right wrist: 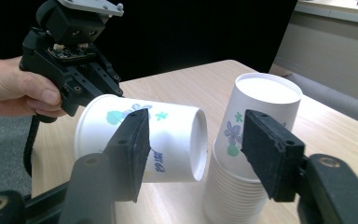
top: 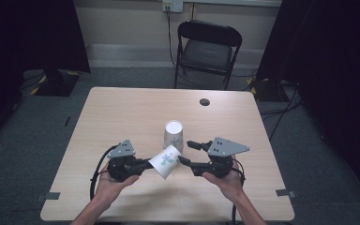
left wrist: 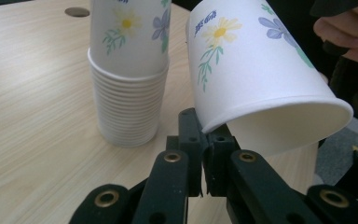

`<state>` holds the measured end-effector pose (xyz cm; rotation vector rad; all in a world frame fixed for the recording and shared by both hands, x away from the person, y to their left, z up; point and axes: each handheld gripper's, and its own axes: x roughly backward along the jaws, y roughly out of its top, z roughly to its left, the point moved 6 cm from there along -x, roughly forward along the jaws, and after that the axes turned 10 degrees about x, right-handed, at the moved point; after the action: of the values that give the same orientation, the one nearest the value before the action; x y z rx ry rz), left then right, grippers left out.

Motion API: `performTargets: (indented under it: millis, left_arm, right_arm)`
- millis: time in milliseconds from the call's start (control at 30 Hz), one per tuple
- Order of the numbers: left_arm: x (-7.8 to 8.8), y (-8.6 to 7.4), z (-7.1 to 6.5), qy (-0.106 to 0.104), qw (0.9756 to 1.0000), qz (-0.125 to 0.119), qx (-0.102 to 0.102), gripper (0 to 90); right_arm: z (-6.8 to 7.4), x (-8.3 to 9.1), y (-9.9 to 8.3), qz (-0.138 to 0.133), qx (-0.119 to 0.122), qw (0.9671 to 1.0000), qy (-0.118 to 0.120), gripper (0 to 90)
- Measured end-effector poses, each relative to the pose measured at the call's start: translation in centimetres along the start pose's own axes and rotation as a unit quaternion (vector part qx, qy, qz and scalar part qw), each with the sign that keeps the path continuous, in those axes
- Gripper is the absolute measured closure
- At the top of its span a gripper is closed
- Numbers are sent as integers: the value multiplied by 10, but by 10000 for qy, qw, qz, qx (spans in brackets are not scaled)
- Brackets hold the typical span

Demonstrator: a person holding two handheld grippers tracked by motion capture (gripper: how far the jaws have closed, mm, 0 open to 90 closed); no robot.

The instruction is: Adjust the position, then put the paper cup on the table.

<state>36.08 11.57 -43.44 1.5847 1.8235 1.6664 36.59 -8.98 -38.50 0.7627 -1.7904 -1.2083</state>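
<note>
So your left gripper point(left wrist: 204, 154) has its jaws pinched on the rim of a flowered paper cup point(top: 165, 161), holding it tipped on its side off the table point(top: 122, 112). Your right gripper point(right wrist: 196, 154) has its jaws spread wide; the cup's closed bottom sits between them, just past the tips. The stack of cups point(top: 173, 136) stands upside down right beyond.

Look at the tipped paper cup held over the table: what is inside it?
The tipped cup is pinched at its rim by the left claw. In the left gripper view its visible inner wall looks bare and white; the deeper part and the bottom are hidden.
</note>
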Motion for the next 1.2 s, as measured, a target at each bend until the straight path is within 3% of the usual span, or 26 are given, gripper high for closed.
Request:
performTargets:
  millis: [167,300,433,633,800,933,1067,1200]
  left_arm:
    - [0,-2,1,36,10000,46,0,881]
    - [0,-3,1,-5,9999,123,35,881]
    - [-2,-4,-1,-70,9998,202,19,881]
    - [-2,-4,0,-95,9996,269,83,881]
    - [-4,-4,-1,-117,9992,379,69,881]
    - [-6,-5,-2,-181,9990,402,81,881]
    - [-8,-5,-4,-312,9986,432,21,881]
    - [-9,-5,-5,-336,9983,465,56,880]
  right_arm:
    - [7,-3,3,44,263,9992,314,354]
    - [10,-4,0,249,385,9969,632,337]
    - [9,-5,-5,348,492,9957,704,323]
    - [17,-13,-15,604,741,9908,954,331]
    - [24,-20,-24,808,959,9874,964,320]
    - [20,-17,-18,613,959,9906,756,260]
    - [25,-21,-20,755,1140,9854,1013,225]
    - [32,-27,-27,917,1242,9824,1056,176]
